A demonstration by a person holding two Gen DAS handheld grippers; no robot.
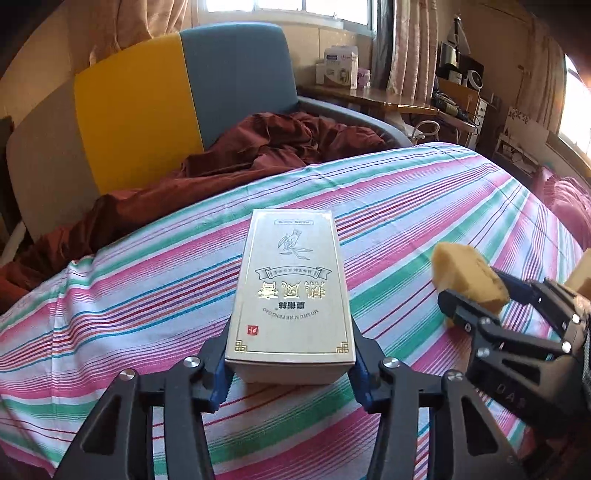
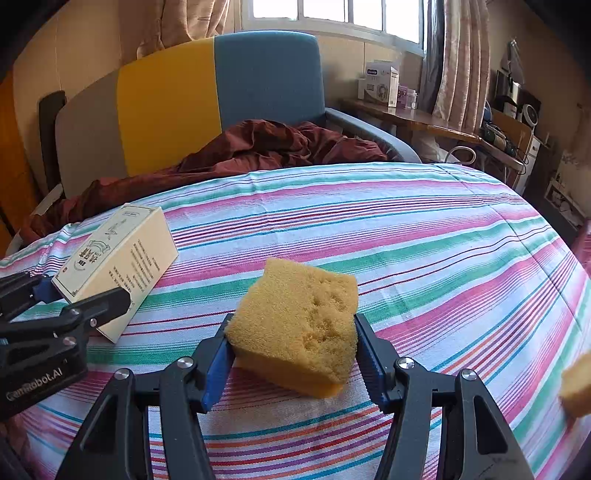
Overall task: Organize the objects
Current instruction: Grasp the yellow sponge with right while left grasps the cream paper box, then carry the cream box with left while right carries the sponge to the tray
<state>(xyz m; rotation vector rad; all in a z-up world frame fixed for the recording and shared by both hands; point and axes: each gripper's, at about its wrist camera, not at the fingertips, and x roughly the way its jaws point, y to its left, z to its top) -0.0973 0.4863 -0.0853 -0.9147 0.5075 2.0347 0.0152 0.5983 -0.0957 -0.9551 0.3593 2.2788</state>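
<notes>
Here, a gold-printed carton (image 1: pixel 291 291) is clamped at its near end by the left hand-held gripper (image 1: pixel 290 363), centre of the frame, its long axis running away toward the striped bedsheet's (image 1: pixel 147 295) far edge. A yellow sponge (image 2: pixel 299 328) is pinched between the right hand-held gripper's (image 2: pixel 295 360) blue pads, lower centre, angled slightly leftward.

Striped bedsheet (image 1: pixel 424 206) covers the bed. Far left: rumpled maroon blanket (image 1: pixel 258 147) against a grey-yellow-blue headboard (image 1: pixel 147 110). Far right: wooden desk (image 2: pixel 417 118) bearing white boxes (image 2: pixel 382 83), under curtained window (image 2: pixel 332 11).
</notes>
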